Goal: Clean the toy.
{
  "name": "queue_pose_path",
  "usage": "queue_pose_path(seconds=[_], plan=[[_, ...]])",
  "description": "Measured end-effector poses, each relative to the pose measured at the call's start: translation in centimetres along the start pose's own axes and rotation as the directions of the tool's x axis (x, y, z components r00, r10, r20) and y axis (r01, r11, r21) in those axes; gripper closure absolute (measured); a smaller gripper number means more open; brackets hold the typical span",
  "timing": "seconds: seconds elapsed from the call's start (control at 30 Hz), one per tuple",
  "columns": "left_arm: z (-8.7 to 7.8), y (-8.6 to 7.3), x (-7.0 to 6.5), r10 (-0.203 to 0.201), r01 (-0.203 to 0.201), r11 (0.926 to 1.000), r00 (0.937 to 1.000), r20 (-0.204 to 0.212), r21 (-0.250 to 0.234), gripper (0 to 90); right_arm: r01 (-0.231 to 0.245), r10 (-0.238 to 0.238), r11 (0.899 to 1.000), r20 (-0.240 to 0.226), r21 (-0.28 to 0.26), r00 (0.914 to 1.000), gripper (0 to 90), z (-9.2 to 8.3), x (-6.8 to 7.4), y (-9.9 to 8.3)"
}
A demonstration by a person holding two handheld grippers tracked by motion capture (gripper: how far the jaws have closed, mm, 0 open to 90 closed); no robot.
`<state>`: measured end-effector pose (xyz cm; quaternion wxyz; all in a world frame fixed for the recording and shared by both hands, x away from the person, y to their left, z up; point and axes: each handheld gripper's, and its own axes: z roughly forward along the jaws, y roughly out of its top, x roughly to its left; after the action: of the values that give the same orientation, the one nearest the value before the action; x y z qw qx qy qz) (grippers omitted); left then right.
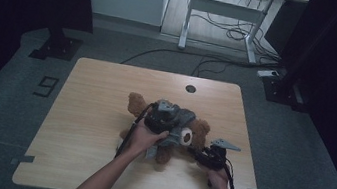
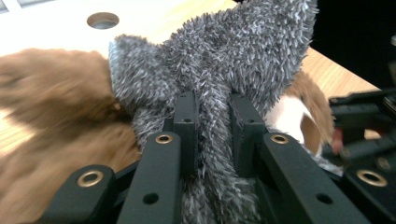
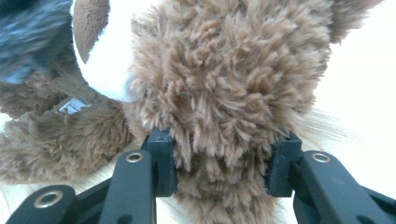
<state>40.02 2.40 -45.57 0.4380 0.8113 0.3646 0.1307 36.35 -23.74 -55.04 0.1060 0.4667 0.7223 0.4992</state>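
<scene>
A brown teddy bear (image 1: 200,128) lies on its side in the middle of the wooden table (image 1: 87,118), with a grey fuzzy garment (image 1: 185,116) over its body. My left gripper (image 2: 214,109) is shut on a fold of the grey garment (image 2: 224,51), pinched between the jaws; in the high view the left gripper (image 1: 160,117) sits over the bear's body. My right gripper (image 3: 223,149) is shut on the bear's brown furry head (image 3: 219,70), beside its white muzzle (image 3: 105,60). From above, the right gripper (image 1: 202,151) is at the bear's right end.
A round cable hole (image 1: 190,88) is in the table's far edge. Behind the table stand a white-legged desk (image 1: 230,7) and loose cables (image 1: 236,34) on the floor. Black stand bases (image 1: 57,47) (image 1: 283,89) flank the far corners. A white label (image 3: 74,106) hangs from the bear.
</scene>
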Motion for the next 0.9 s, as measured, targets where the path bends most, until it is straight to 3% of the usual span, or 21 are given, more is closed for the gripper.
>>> queue_pose_path(seconds=[0.13,0.3,0.4,0.47,0.53,0.63,0.7,0.77,0.9], plan=[[-2.0,-1.4,0.3,0.043,-0.044,0.9990,0.9983,-0.040,-0.004,75.2,-0.004,0.004,1.000,-0.003,0.000,1.0000,55.7,0.0,-0.1,0.0],[-3.6,-3.5,1.9,0.031,-0.032,0.9994,0.9968,-0.073,-0.011,75.3,-0.007,0.007,1.000,-0.002,-0.001,1.0000,55.7,0.0,0.0,0.0],[-4.4,-4.5,3.1,0.009,-0.010,0.9998,0.9952,-0.097,-0.016,75.4,-0.009,0.009,1.000,-0.003,-0.003,1.0000,55.7,0.0,0.0,0.0],[-4.9,-5.2,4.3,-0.026,0.024,0.9996,0.9936,-0.110,-0.017,75.3,-0.012,0.012,1.000,-0.005,-0.006,0.9999,55.7,0.1,-0.1,0.0],[-5.3,-6.1,5.7,-0.072,0.070,0.9974,0.9905,-0.118,-0.016,75.3,-0.014,0.014,1.000,-0.007,-0.006,0.9999,55.7,0.1,-0.1,0.0],[-5.5,-7.1,6.9,-0.109,0.110,0.9939,0.9842,-0.140,0.000,75.4,-0.017,0.017,1.000,-0.008,-0.007,0.9998,55.7,0.1,-0.1,0.0],[-5.5,-7.7,7.6,-0.147,0.148,0.9890,0.9808,-0.128,-0.003,75.5,-0.019,0.019,1.000,-0.008,-0.007,0.9998,55.7,0.1,-0.1,0.0],[-5.5,-7.8,7.7,-0.154,0.154,0.9880,0.9805,-0.123,-0.007,75.4,-0.018,0.018,1.000,-0.008,-0.007,0.9998,55.7,0.1,-0.1,0.0],[-5.5,-6.6,7.1,-0.127,0.126,0.9919,0.9820,-0.140,-0.014,75.4,-0.030,0.029,1.000,-0.008,-0.011,0.9995,55.9,0.1,-0.1,0.0]])
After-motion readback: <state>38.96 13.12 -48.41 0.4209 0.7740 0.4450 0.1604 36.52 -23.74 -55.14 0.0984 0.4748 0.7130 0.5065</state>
